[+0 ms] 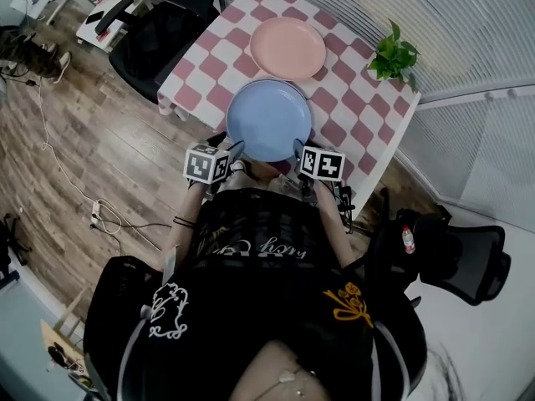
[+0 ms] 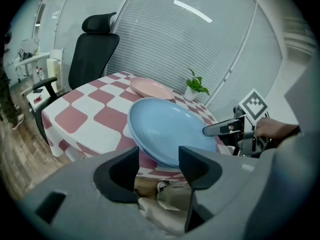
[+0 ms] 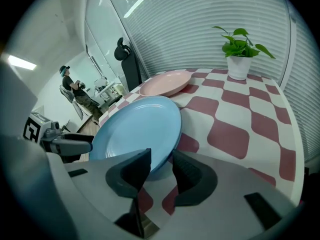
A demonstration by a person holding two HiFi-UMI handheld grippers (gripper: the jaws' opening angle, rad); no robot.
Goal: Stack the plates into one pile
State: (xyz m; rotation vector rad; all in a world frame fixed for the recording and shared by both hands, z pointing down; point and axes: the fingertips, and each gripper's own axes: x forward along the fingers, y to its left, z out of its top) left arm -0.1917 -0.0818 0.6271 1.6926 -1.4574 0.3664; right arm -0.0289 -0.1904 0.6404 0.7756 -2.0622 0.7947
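Note:
A blue plate [image 1: 269, 117] lies at the near end of the checked table [image 1: 359, 111], and its near rim overhangs the table's edge. Behind it and touching it sits a pink plate [image 1: 287, 47]. My right gripper [image 3: 161, 165] is shut on the blue plate [image 3: 135, 134] at its near right rim, and that side looks raised. My left gripper [image 2: 159, 159] stands wide open. The blue plate's [image 2: 167, 126] near left rim just reaches in between its tips. In the head view both grippers flank the plate's near edge, the left [image 1: 230, 153] and the right [image 1: 299, 153].
A potted plant [image 1: 393, 57] stands at the table's far right corner. A black office chair [image 1: 159, 36] is at the table's left side and another chair [image 1: 456, 253] at my right. Cables [image 1: 100, 211] lie on the wooden floor. A person [image 3: 75, 89] stands far off.

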